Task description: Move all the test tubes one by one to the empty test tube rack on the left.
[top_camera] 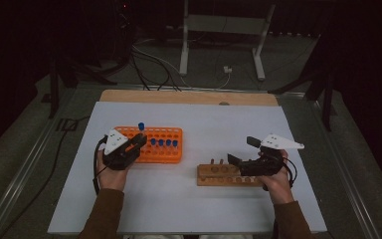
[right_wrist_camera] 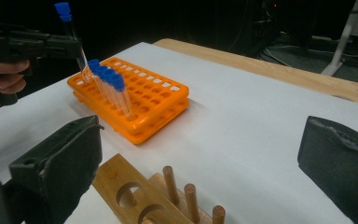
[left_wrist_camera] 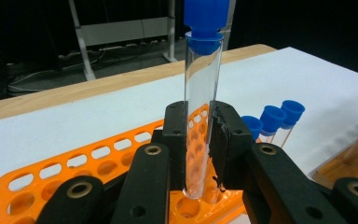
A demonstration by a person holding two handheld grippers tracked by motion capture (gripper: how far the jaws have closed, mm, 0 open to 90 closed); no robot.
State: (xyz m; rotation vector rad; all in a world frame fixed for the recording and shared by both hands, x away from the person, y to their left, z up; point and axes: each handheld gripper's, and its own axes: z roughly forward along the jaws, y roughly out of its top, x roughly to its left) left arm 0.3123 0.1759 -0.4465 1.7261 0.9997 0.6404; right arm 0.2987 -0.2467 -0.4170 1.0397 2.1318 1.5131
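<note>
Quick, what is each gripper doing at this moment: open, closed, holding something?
Left gripper: closed on a blue-capped test tube, above the orange rack.
Right gripper: open, holding nothing, over the wooden rack.

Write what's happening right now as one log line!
left gripper: shut on test tube, lifted over orange rack | right gripper: open, above wooden rack | capped tubes in orange rack

Blue-capped clear tube (left_wrist_camera: 200,112) above orange rack (left_wrist_camera: 98,161)
</note>
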